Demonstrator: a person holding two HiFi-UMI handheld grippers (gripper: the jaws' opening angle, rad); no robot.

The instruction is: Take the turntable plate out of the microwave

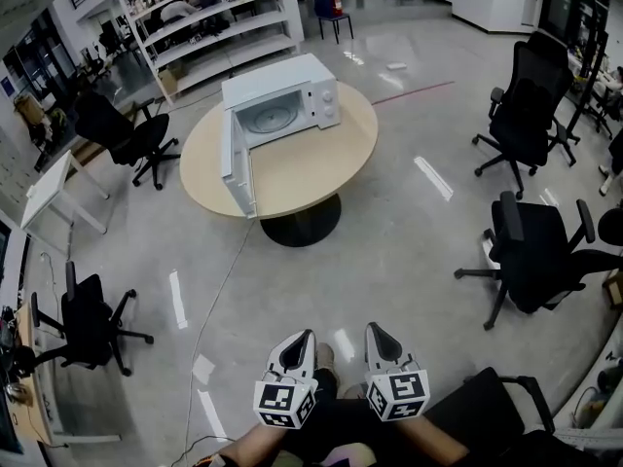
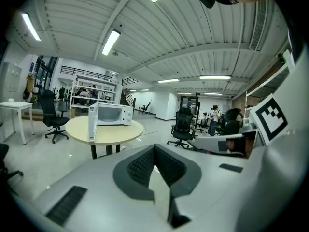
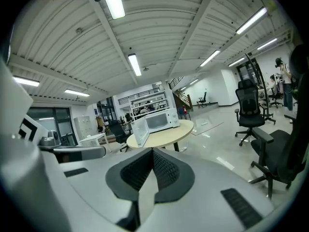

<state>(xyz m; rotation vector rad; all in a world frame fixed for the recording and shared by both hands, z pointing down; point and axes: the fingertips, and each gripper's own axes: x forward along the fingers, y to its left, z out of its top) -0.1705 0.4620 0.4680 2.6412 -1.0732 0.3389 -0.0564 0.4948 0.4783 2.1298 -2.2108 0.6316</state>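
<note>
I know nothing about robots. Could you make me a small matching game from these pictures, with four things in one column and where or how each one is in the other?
Things
1. door
2. plate
3. left gripper
4. table

Places or states
A. fingers shut, holding nothing
B. under the microwave
C. swung open
D. inside the microwave

Pairs: 1-C, 2-D, 3-A, 4-B
</note>
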